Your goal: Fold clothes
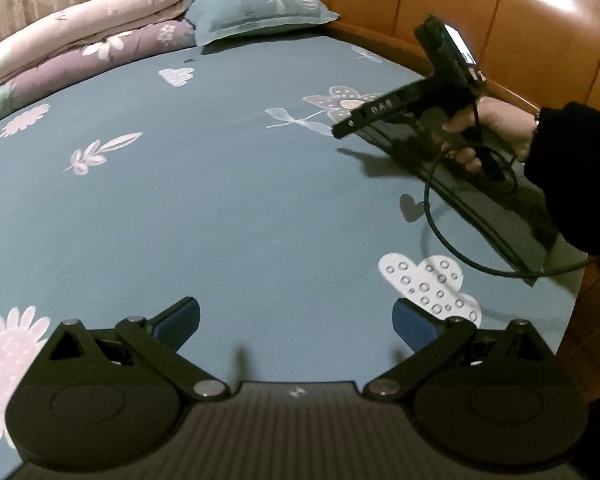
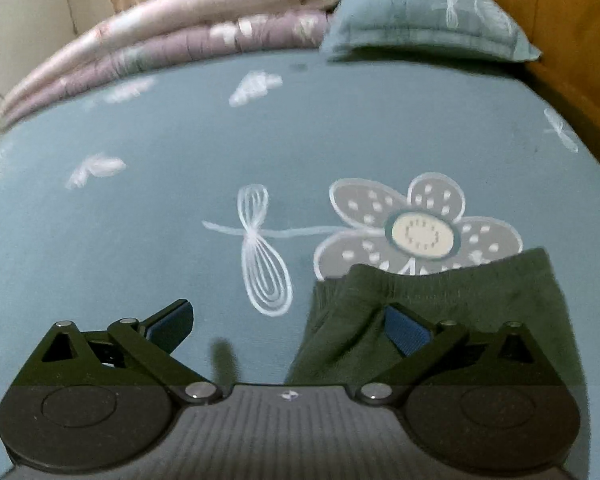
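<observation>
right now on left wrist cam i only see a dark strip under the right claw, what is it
observer: A dark green garment lying on the bed sheet; its far edge covers part of a grey flower print.
operator: is the right claw open or shut
observer: The right claw is open and grips nothing.
operator: where are its fingers over the cloth
observer: One blue pad is over the garment, the other over bare sheet beside it.
</observation>
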Action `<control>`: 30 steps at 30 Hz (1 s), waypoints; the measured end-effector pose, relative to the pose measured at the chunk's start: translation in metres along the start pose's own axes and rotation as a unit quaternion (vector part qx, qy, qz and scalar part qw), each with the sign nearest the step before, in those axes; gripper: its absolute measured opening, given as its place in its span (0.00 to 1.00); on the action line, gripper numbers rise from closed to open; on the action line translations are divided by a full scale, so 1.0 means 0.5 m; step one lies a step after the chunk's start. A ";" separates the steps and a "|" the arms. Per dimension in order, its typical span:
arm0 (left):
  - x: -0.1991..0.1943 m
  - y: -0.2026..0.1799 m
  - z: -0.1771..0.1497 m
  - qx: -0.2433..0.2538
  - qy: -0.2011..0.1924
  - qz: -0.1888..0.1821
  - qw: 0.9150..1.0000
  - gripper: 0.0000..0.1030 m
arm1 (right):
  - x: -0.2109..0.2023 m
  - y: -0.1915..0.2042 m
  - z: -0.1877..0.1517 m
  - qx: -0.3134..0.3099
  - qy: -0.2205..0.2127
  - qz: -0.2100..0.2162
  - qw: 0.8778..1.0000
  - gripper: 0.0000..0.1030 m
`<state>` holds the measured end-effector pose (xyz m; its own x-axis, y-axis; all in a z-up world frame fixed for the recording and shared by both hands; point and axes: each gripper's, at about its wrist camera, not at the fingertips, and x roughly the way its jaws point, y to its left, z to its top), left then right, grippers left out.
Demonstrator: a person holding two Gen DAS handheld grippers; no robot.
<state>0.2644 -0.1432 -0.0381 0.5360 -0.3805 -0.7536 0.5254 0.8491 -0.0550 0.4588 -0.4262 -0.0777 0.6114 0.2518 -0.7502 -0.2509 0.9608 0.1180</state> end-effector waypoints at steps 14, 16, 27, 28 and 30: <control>-0.031 0.079 -0.033 -0.026 -0.025 -0.011 0.999 0.99 | -0.174 0.057 -0.156 0.069 0.015 -0.082 0.994 1.00; -0.029 0.089 -0.030 -0.018 -0.026 -0.024 0.999 0.99 | -0.186 0.066 -0.166 0.082 0.020 -0.093 0.992 1.00; -0.046 0.104 -0.019 0.074 -0.067 -0.090 0.991 0.99 | -0.282 0.124 -0.271 0.238 0.009 -0.168 0.957 1.00; -0.048 0.106 -0.019 0.079 -0.069 -0.097 0.990 0.99 | -0.276 0.126 -0.276 0.249 0.012 -0.172 0.953 1.00; -0.058 0.107 -0.021 0.091 -0.076 -0.100 0.988 0.99 | -0.267 0.134 -0.283 0.267 0.016 -0.183 0.946 1.00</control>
<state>0.2703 -0.0829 -0.0261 0.4946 -0.5961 -0.6325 0.7340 0.6762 -0.0633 0.2542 -0.4118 -0.0617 0.5588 -0.1041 -0.8227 0.3929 0.9069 0.1521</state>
